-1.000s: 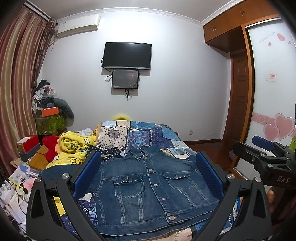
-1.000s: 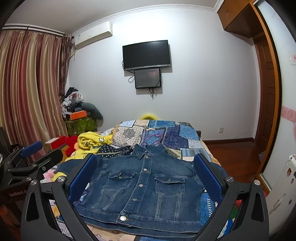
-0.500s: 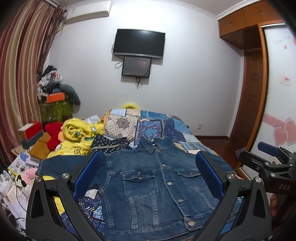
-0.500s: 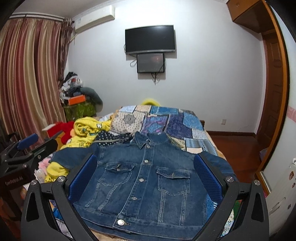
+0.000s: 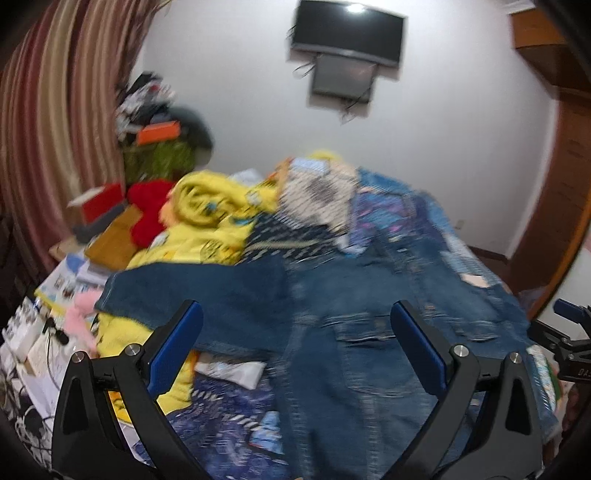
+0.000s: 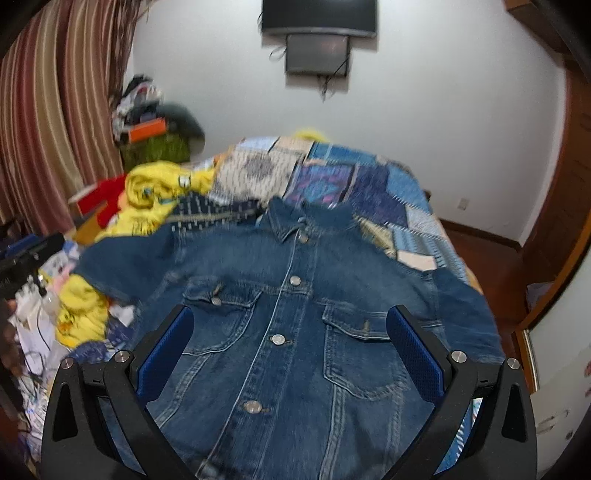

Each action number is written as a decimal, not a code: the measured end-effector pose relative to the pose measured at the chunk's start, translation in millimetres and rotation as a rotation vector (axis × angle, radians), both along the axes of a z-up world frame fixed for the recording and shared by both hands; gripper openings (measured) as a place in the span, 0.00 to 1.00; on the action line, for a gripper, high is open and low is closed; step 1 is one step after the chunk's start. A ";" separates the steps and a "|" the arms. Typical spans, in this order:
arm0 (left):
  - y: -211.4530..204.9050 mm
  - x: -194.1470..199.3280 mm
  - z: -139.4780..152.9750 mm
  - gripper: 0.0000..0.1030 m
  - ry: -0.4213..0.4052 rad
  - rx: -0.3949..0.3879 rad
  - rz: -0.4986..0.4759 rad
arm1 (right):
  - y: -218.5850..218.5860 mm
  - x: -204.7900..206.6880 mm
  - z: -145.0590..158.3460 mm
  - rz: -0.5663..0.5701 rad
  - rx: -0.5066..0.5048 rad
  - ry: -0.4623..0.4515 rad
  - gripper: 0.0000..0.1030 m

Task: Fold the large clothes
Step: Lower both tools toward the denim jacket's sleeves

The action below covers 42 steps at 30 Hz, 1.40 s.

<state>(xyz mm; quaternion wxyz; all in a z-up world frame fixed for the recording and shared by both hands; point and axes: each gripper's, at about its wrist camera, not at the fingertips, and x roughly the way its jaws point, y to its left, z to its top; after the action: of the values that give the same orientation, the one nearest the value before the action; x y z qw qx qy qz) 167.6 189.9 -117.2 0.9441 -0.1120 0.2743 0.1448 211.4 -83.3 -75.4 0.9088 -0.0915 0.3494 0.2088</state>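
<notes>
Both grippers (image 5: 295, 325) (image 6: 290, 328) gape empty above the spread denim jacket (image 6: 295, 314).

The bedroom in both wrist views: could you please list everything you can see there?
Denim jacket: one, blue, spread front-up on the bed, buttoned.
Quilt: one, patchwork blue and cream, covering the bed.
Yellow blanket: one, bunched on the bed's left side.
Television: one, black, on the white wall.
Small screen: one, dark, below the television.
Curtain: one, red-striped, far left.
Orange box: one, on the corner pile.
Left gripper: black, blue pads, open above the jacket.
Right gripper: same, open.
</notes>
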 end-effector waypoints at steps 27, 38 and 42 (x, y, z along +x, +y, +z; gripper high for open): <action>206.8 65.4 -193.6 0.80 0.311 -0.664 0.065 | 41.2 108.3 -88.8 -0.058 -0.090 0.371 1.00; 222.6 77.9 -201.4 0.28 0.332 -0.666 0.125 | 32.1 107.3 -88.1 -0.063 -0.039 0.427 1.00; 205.1 80.3 -174.2 0.17 0.350 -0.513 0.124 | 26.7 107.2 -87.8 -0.073 -0.024 0.447 1.00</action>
<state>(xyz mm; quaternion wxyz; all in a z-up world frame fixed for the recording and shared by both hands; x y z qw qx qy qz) 247.9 394.9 -291.4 0.8128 -0.3363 0.4530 0.1452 318.5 -56.6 -163.2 0.8145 -0.0413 0.5477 0.1866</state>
